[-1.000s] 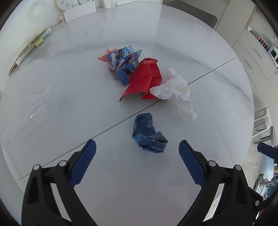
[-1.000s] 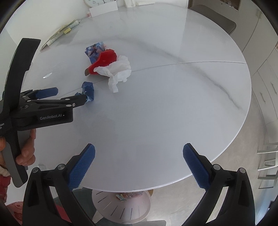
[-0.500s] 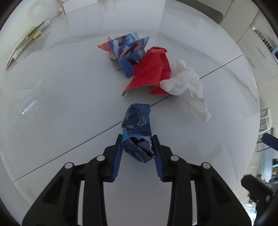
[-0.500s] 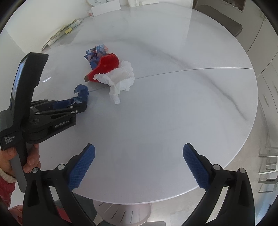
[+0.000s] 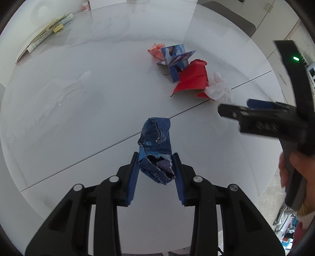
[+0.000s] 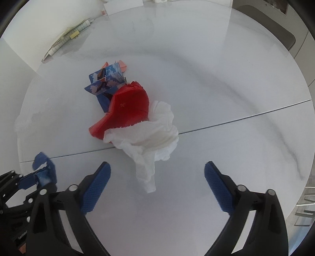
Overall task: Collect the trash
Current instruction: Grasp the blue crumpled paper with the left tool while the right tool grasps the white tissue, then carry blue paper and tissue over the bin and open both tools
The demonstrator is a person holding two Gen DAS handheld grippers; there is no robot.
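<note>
My left gripper is shut on a crumpled dark blue wrapper and holds it above the white round table; the wrapper also shows in the right wrist view. My right gripper is open, its jaws wide apart on either side of a crumpled white tissue. Behind the tissue lie a red folded carton, a blue patterned carton and a pink scrap. The same pile shows in the left wrist view, red carton and tissue.
Folded papers lie at the table's far left edge. A seam runs across the table. A grey chair back stands beyond the far edge. A clear plastic bag lies left of the pile.
My left gripper has lifted and drawn back with the blue wrapper held in it. My right gripper has moved in toward the pile and now brackets the white tissue.
</note>
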